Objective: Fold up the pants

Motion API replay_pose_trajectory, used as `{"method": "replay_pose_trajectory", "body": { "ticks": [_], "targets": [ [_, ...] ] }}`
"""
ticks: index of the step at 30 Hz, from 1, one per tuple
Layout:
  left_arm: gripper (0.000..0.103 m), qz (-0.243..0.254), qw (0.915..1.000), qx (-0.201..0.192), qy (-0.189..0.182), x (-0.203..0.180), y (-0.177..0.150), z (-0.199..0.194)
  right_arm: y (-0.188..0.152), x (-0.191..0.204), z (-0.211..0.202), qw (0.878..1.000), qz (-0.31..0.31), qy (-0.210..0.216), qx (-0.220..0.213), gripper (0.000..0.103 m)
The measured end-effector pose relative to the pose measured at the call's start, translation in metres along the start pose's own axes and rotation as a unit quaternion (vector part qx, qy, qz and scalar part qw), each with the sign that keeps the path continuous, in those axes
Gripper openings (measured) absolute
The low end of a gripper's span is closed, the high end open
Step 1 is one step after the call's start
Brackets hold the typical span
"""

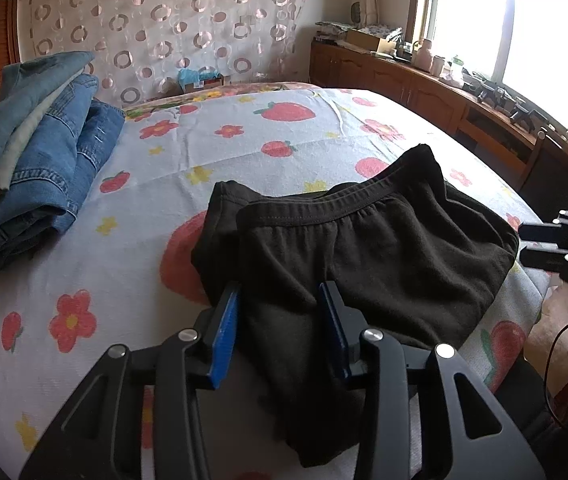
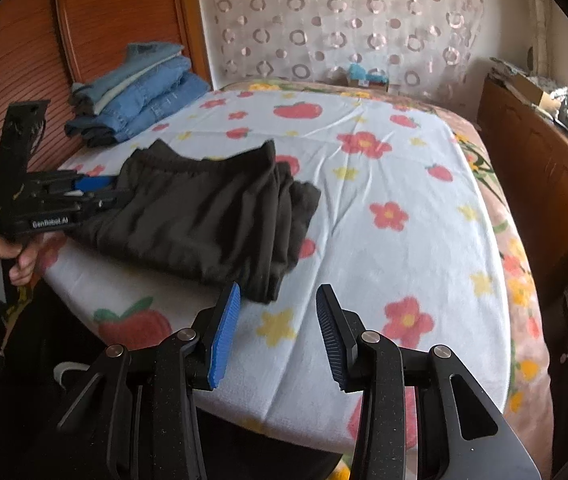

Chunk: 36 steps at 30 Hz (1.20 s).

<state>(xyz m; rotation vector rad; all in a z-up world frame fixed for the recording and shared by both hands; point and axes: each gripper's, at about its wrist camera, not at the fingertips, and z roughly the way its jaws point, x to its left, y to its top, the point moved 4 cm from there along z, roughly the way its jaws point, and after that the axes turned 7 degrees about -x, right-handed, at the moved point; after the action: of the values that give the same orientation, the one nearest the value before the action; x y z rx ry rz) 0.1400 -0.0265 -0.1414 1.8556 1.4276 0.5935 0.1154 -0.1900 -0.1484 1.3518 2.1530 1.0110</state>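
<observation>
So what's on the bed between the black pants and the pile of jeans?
Nothing but bare sheet, with its strawberries and flowers. Both views show that gap between the black pants and the jeans.

A bed (image 2: 404, 240) with a strawberry-print sheet bears folded black pants (image 2: 203, 212) and stacked jeans (image 2: 139, 96).

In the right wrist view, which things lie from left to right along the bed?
left gripper → black pants → bare flowered sheet → wooden cabinet. The jeans pile lies farther back, above the pants' left part.
</observation>
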Motion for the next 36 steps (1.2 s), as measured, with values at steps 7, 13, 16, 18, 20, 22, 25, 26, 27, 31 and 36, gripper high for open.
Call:
{"method": "replay_pose_trajectory", "body": {
  "ticks": [7,13,16,18,20,22,25,26,27,31,36],
  "targets": [
    [0.039,0.000,1.0000,0.000,0.000,0.000,0.000,0.000,-0.001,0.006,0.011,1.000,-0.005,0.017,0.002,0.012],
    [0.040,0.001,1.0000,0.000,-0.002,0.001,0.000,0.000,-0.001,-0.004,0.004,1.000,-0.010,-0.008,-0.010,0.002],
    [0.040,-0.001,1.0000,-0.001,-0.004,0.002,-0.001,0.000,-0.004,-0.006,0.005,1.000,-0.014,-0.014,-0.003,0.001],
    [0.040,-0.001,1.0000,-0.001,-0.004,0.004,0.000,0.001,-0.005,-0.010,0.005,0.999,-0.015,-0.032,-0.004,0.000],
    [0.040,-0.001,1.0000,-0.001,-0.003,0.003,-0.001,0.000,-0.005,-0.020,0.001,0.999,0.000,-0.036,-0.010,0.000],
    [0.040,0.000,1.0000,-0.001,-0.002,0.004,0.000,0.000,-0.002,-0.027,-0.006,0.999,0.009,-0.038,-0.018,0.000],
    [0.040,-0.001,1.0000,-0.001,-0.001,0.003,0.000,0.001,0.003,-0.031,-0.013,0.999,0.011,-0.039,-0.026,0.000],
    [0.040,-0.002,1.0000,-0.002,-0.001,0.003,0.000,0.001,0.005,-0.031,-0.014,0.999,0.010,-0.038,-0.028,0.000],
    [0.040,-0.002,1.0000,-0.002,0.000,0.002,-0.001,0.000,0.007,-0.030,-0.015,0.999,0.009,-0.036,-0.030,0.000],
    [0.040,-0.001,1.0000,-0.002,0.000,0.002,-0.001,0.001,0.014,-0.022,-0.013,0.999,0.005,-0.027,-0.037,0.000],
    [0.040,-0.002,1.0000,-0.003,0.000,0.002,-0.001,0.000,0.024,-0.008,-0.001,0.999,-0.007,-0.016,-0.033,0.006]
  ]
}}
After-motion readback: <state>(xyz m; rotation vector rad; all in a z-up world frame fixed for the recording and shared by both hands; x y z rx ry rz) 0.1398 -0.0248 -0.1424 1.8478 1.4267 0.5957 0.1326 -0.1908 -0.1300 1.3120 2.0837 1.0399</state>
